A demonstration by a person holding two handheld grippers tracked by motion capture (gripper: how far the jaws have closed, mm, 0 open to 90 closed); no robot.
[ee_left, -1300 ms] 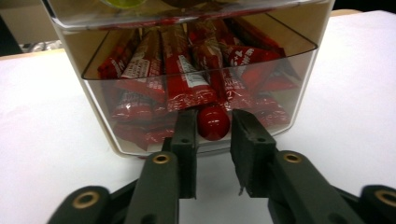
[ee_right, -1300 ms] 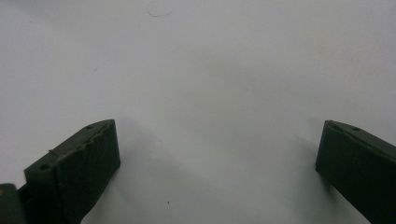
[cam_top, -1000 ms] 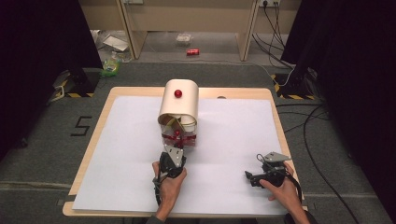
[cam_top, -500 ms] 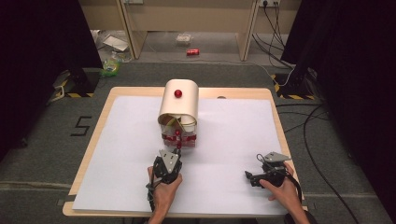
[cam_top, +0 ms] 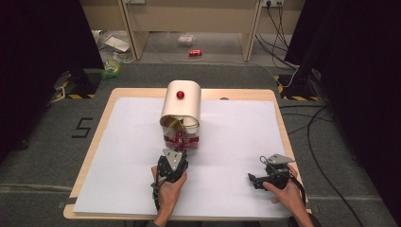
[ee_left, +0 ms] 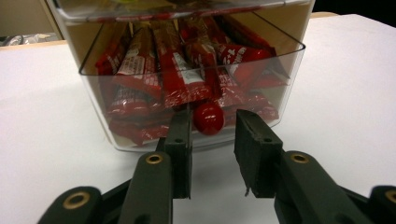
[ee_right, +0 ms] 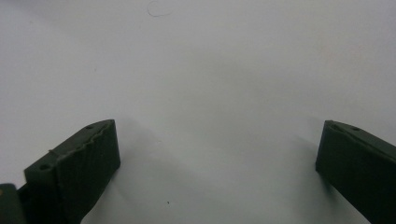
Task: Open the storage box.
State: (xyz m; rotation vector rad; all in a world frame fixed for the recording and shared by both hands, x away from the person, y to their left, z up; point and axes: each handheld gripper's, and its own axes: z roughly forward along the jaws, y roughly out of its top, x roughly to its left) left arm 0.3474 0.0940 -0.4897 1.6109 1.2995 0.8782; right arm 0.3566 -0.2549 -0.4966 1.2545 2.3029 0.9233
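Bench [cam_top: 246, 90]: wood, white sheet [cam_top: 123, 170] over most of it.
Box [cam_top: 181, 113]: mid-bench, cream rounded lid w/ red knob, clear front bin w/ red packets [ee_left: 177, 70].
My L gripper [ee_left: 212, 140]: just in front of bin, jaws part open, empty, either side of a red knob [ee_left: 208, 117].
My R gripper [ee_right: 217, 158]: near bench's R front, jaws wide open, empty, over sheet.

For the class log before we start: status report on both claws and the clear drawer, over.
Left claw open, lined up on small red round knob of clear plastic drawer of red packets. Right claw open, over white table sheet. Nothing in the way.
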